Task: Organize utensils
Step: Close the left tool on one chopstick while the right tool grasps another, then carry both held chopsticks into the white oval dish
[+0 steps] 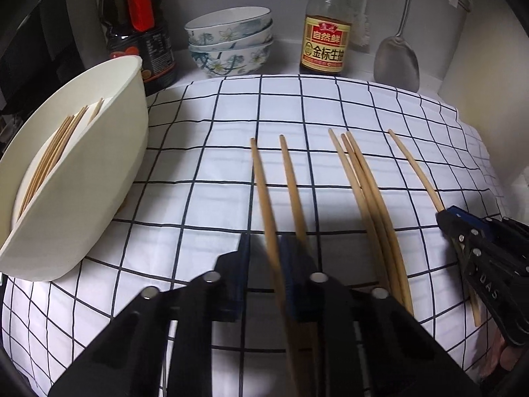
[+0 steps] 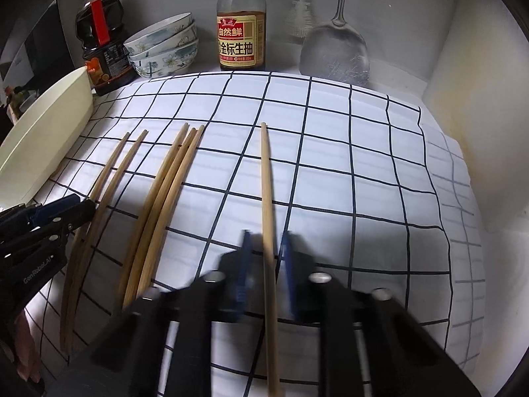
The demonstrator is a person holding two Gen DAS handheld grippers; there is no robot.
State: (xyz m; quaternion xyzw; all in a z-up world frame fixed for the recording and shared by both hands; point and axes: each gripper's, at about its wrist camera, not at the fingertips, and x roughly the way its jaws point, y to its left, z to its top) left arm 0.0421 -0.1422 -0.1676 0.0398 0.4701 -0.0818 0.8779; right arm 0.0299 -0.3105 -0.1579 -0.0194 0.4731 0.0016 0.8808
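a white cloth (image 1: pixel 205 152) with a dark grid covers the counter. behind it stand a dark sauce jug (image 1: pixel 137 26), stacked floral bowls (image 1: pixel 229 41), a soy sauce bottle (image 1: pixel 325 33) and a metal spatula (image 1: pixel 396 56).

Left gripper (image 1: pixel 264 254) spread around one chopstick (image 1: pixel 264 198) on checked cloth (image 1: pixel 198 152); cream tray (image 1: pixel 109 152) holding more.
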